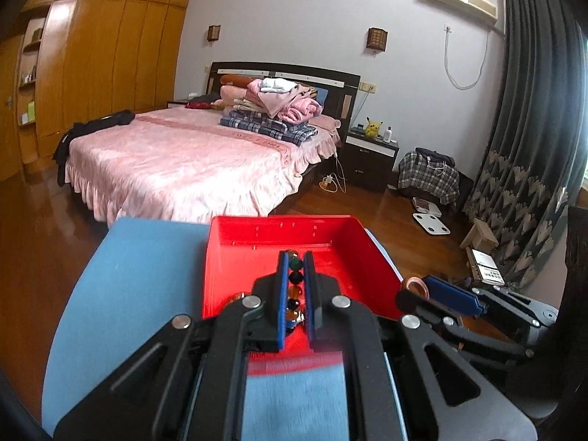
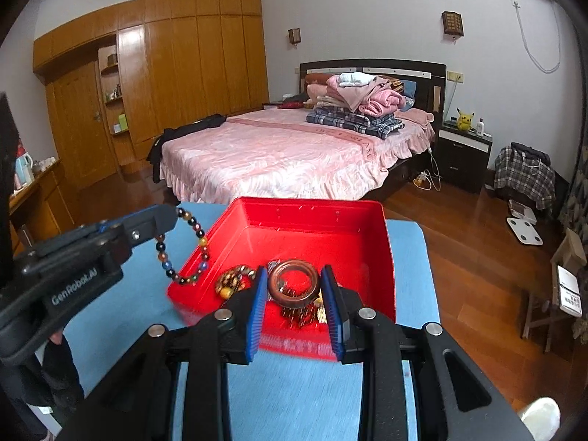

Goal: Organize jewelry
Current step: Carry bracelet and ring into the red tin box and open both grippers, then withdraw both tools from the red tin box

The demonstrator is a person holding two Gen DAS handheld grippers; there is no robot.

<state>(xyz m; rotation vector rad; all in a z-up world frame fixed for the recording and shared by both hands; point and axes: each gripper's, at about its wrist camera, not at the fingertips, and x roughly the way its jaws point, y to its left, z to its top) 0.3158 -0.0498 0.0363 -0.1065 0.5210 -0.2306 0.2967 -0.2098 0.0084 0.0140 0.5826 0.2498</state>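
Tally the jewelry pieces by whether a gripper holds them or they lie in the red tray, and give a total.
Held in a gripper: 2, the multicolour bead bracelet in the left gripper and the copper bangle in the right gripper.
Lying in the red tray: at least 2, a brown bead bracelet and a blurred gold-toned heap.
Total: at least 4.
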